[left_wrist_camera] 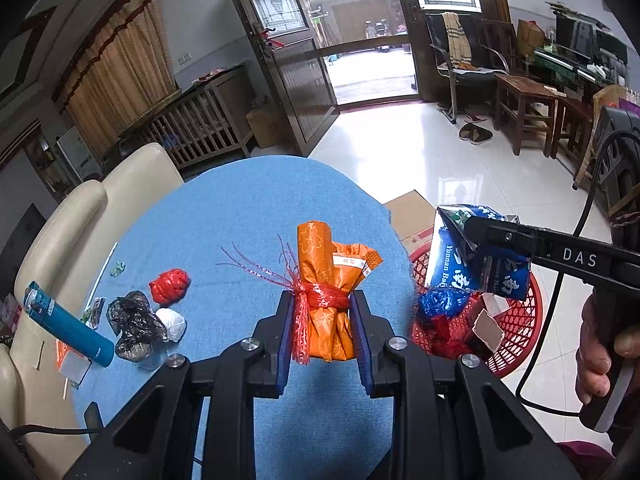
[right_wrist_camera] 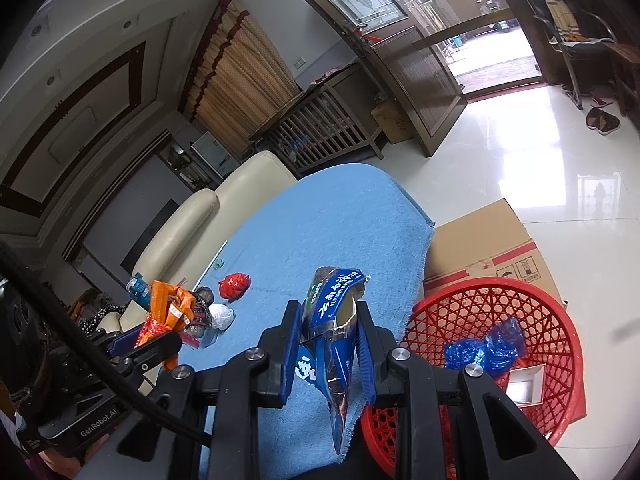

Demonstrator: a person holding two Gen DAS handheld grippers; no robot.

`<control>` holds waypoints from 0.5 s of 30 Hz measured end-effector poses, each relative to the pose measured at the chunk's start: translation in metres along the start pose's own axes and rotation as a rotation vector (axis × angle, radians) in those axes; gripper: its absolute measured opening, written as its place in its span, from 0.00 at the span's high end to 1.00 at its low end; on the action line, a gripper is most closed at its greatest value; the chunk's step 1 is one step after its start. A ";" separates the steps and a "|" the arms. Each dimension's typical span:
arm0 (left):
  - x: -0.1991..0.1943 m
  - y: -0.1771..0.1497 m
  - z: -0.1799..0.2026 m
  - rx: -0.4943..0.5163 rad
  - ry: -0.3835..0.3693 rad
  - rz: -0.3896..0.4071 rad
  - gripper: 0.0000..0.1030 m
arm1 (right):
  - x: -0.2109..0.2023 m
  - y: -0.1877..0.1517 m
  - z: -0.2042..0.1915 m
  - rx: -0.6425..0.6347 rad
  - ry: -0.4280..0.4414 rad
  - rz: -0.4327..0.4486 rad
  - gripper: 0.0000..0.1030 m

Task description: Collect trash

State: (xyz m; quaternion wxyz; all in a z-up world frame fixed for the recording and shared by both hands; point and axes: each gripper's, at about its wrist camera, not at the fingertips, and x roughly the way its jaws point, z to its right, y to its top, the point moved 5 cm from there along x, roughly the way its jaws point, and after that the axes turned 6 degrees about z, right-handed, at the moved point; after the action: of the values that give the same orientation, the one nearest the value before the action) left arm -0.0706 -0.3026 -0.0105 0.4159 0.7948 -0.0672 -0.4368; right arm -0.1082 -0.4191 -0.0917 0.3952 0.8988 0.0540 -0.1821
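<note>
Over the blue table (left_wrist_camera: 224,216), left gripper (left_wrist_camera: 322,320) pinches an orange bundle (left_wrist_camera: 332,280); at its 3 o'clock, right gripper (right_wrist_camera: 328,344) pinches a blue wrapper (right_wrist_camera: 332,320). Step: carry to red basket (right_wrist_camera: 556,344) at 3 o'clock. Next: position both above the basket, then release

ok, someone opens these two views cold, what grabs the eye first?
Most likely the orange bundle tied with red netting, clamped in the left tongs over the blue table cloth. Next, the crumpled blue packet pinched in the right tongs, near the red mesh basket on the floor beside the table, which already holds a blue wrapper.
</note>
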 end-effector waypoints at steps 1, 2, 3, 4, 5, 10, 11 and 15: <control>0.001 0.000 0.001 0.003 -0.002 -0.001 0.72 | -0.001 0.001 0.001 0.002 -0.001 0.002 0.73; 0.001 0.001 0.003 0.008 -0.002 -0.002 0.72 | -0.002 0.001 0.003 0.005 -0.001 0.004 0.73; 0.002 0.001 0.005 0.011 -0.001 -0.002 0.72 | -0.003 0.001 0.004 0.009 -0.002 0.005 0.73; 0.003 0.001 0.005 0.014 -0.004 -0.003 0.72 | -0.004 0.001 0.005 0.011 -0.004 0.007 0.73; 0.003 0.002 0.007 0.017 -0.006 -0.004 0.72 | -0.005 0.002 0.006 0.011 -0.006 0.010 0.73; 0.008 0.004 0.012 0.033 -0.010 -0.005 0.72 | -0.009 0.005 0.012 0.021 -0.011 0.020 0.73; 0.009 0.004 0.014 0.038 -0.013 -0.007 0.72 | -0.009 0.005 0.014 0.024 -0.013 0.023 0.73; 0.012 0.005 0.021 0.056 -0.017 -0.012 0.72 | -0.013 0.008 0.021 0.037 -0.020 0.034 0.73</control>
State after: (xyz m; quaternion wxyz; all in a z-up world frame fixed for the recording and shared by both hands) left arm -0.0772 -0.3242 -0.0202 0.3903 0.8027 -0.0783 -0.4441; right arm -0.1244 -0.4388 -0.0942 0.3818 0.9049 0.0316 -0.1852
